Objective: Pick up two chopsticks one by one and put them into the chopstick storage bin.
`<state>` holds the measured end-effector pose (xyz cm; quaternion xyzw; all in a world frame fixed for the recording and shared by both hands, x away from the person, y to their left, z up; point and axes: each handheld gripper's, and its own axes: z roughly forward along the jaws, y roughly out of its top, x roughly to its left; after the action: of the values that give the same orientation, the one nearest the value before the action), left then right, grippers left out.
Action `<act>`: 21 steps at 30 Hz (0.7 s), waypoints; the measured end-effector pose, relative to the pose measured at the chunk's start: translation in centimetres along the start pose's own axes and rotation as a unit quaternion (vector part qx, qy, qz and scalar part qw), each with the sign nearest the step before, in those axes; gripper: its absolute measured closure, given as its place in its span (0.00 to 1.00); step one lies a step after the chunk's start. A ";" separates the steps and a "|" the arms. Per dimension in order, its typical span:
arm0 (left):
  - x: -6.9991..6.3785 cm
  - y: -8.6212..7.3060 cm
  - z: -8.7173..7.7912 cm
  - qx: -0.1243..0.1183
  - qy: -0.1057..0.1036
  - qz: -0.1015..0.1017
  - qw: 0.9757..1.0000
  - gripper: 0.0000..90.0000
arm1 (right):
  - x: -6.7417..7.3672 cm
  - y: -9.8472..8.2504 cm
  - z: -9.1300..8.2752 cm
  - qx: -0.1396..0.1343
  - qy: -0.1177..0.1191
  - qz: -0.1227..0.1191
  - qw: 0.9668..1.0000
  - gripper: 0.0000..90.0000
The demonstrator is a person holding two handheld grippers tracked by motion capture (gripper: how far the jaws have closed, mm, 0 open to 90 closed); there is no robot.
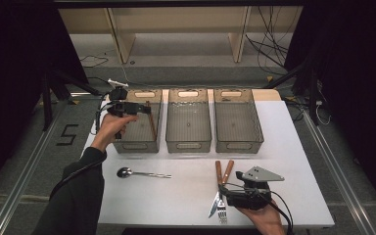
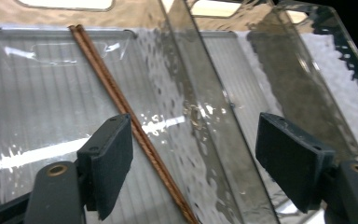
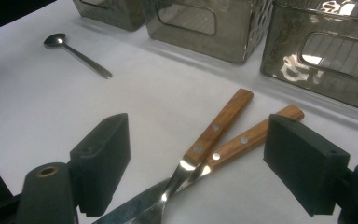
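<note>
Chopsticks (image 2: 121,100) lie lengthwise in the leftmost bin (image 1: 136,145), just under the left tool (image 1: 144,108) with its jaws spread wide and empty, while the right tool (image 1: 223,192), also gaping, sits right over the wooden-handled knife (image 3: 216,125) and fork (image 3: 249,136) on the table (image 1: 186,196).

Smoky, glossy clear-plastic bins (image 1: 188,120) line a matt white tabletop (image 1: 186,196); reddish wooden chopsticks (image 2: 121,100) lie in the nine o'clock bin, a shiny metal spoon (image 1: 142,173) and wood-handled steel knife (image 3: 209,135) and fork (image 3: 242,142) below
</note>
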<state>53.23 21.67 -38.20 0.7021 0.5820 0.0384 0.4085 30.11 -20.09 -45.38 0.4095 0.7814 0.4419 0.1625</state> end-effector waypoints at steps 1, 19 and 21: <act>-0.2 -0.1 -0.2 -0.002 -0.005 0.003 1.000 0.29 | 0.0 0.0 0.0 0.000 0.000 -0.001 1.000 0.26; -3.6 -6.7 -4.0 0.007 -0.048 0.107 0.993 0.27 | 0.2 0.0 0.0 0.001 0.000 -0.002 1.000 0.26; -3.8 -7.7 -4.0 0.011 -0.048 0.117 0.992 0.27 | 0.2 0.0 0.0 0.000 0.000 -0.003 1.000 0.26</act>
<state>43.83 20.49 -38.72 0.7705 0.4760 0.0458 0.4215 29.97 -19.97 -45.35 0.4076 0.7826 0.4413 0.1636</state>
